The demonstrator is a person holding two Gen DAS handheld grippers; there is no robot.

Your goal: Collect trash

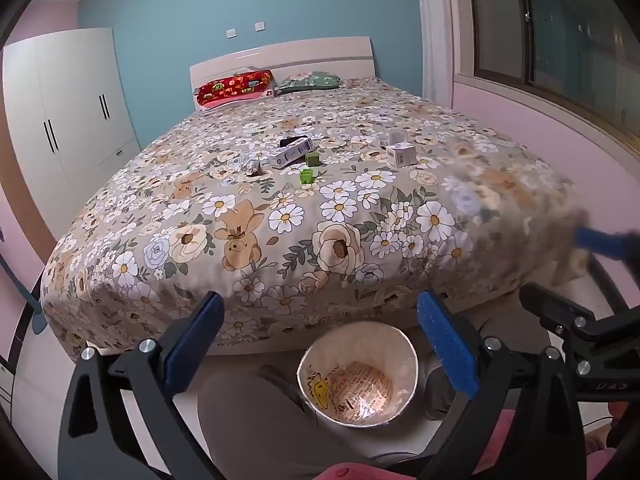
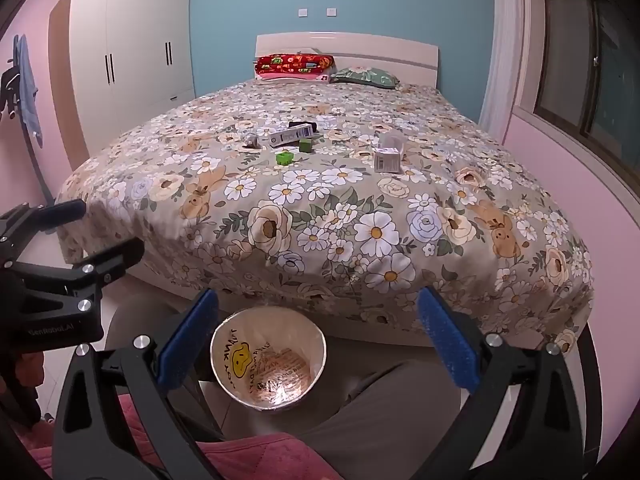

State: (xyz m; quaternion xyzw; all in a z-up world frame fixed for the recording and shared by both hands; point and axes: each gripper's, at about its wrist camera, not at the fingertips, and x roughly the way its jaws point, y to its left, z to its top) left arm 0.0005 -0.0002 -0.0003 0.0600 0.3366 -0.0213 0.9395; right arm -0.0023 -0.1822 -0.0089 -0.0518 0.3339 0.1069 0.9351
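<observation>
On floral bed (image 1: 280, 220) w/ small boxes (image 1: 290, 154), both claws released above lined bin (image 1: 360, 376).

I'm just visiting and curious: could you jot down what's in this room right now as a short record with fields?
place: bedroom, bed with floral cover
trash on bed: long white box, two green cubes, small white box
bin: lined wastebasket on the floor by the bed's foot
left tool: open, holding nothing
right tool: open, holding nothing

"GenRoboLAI" on left gripper (image 2: 48, 264) body; bin liner (image 2: 240, 354) print and box labels unreadable.
</observation>
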